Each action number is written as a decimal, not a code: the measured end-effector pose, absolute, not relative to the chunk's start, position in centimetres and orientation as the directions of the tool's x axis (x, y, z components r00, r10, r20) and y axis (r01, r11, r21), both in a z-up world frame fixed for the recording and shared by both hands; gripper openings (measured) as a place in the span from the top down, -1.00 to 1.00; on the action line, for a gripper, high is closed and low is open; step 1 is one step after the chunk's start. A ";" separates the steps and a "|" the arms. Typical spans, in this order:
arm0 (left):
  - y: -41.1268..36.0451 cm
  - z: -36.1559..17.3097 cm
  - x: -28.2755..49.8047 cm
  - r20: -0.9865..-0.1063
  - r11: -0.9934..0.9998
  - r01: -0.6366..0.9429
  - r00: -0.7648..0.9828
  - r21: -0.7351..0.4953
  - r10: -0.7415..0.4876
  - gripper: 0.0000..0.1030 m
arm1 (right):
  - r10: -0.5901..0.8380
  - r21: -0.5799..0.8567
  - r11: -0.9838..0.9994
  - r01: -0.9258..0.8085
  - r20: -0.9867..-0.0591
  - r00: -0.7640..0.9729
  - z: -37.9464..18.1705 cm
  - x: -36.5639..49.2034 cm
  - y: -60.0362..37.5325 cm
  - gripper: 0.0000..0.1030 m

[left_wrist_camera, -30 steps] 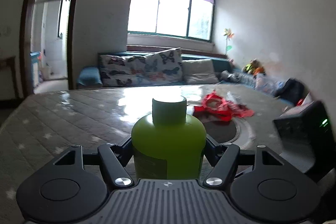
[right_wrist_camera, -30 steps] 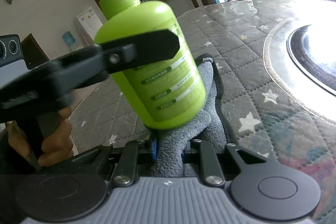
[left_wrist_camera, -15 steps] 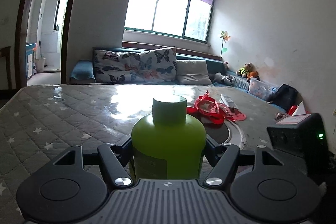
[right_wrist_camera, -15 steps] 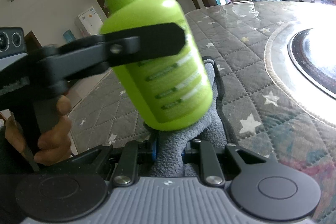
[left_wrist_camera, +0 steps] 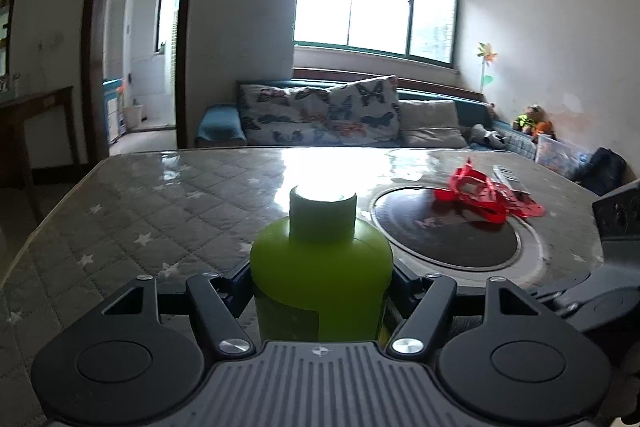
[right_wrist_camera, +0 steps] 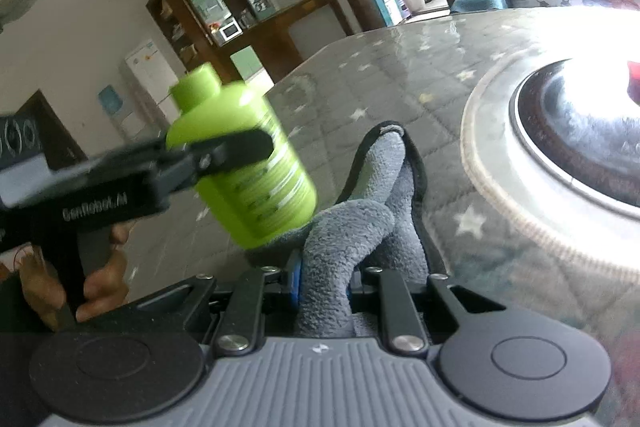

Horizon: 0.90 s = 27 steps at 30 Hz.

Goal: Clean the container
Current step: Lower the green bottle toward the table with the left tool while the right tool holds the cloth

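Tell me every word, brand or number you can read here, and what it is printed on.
"GenRobot.AI": white lettering, slightly blurred, on the black body of the left tongs.
Label lines on the green bottle: motion-blurred, unreadable.
Label on the bottle's near side in the left wrist view: too dark to read.
Grey cloth in the right tongs: no text.

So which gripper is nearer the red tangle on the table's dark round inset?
Hard to call. The left gripper, shut on the green bottle, faces the red tangle across the inset. The right gripper holds the grey cloth near the inset's edge.
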<state>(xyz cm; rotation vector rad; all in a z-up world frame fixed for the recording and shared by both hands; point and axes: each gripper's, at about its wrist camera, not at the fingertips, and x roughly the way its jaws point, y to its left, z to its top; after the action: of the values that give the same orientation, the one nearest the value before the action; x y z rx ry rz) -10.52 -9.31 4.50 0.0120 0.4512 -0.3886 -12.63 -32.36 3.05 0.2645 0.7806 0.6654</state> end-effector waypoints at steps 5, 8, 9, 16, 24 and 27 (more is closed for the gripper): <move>-9.4 4.0 -8.9 -0.442 0.936 0.339 0.828 -0.097 -0.346 -0.37 | 0.602 0.422 0.798 -0.429 -0.559 0.570 3.5 -10.1 -32.0 0.67; -9.4 3.8 -8.1 -0.448 0.941 0.322 0.829 -0.108 -0.335 -0.37 | 0.570 0.415 0.821 -0.393 -0.550 0.611 3.6 -8.3 -32.0 0.67; -9.4 3.8 -7.9 -0.448 0.942 0.317 0.829 -0.114 -0.333 -0.37 | 0.560 0.413 0.827 -0.382 -0.547 0.622 3.5 -7.6 -32.0 0.67; -9.2 3.7 -7.1 -0.449 0.948 0.278 0.835 -0.153 -0.317 -0.37 | 0.499 0.432 0.856 -0.283 -0.549 0.671 2.9 -3.9 -31.7 0.67; -10.0 3.8 -7.7 -0.434 0.945 0.294 0.839 -0.145 -0.328 -0.44 | 0.513 0.443 0.848 -0.291 -0.550 0.658 1.4 -3.4 -31.7 0.59; -10.3 3.8 -8.0 -0.430 0.947 0.296 0.843 -0.128 -0.322 -0.44 | 0.508 0.437 0.851 -0.291 -0.547 0.665 1.9 -4.3 -32.1 0.54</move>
<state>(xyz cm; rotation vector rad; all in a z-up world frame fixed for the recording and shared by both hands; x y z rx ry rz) -8.05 -10.29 3.81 -0.0574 0.4643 -0.3264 -4.25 -32.10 1.87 0.3275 0.7105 0.4606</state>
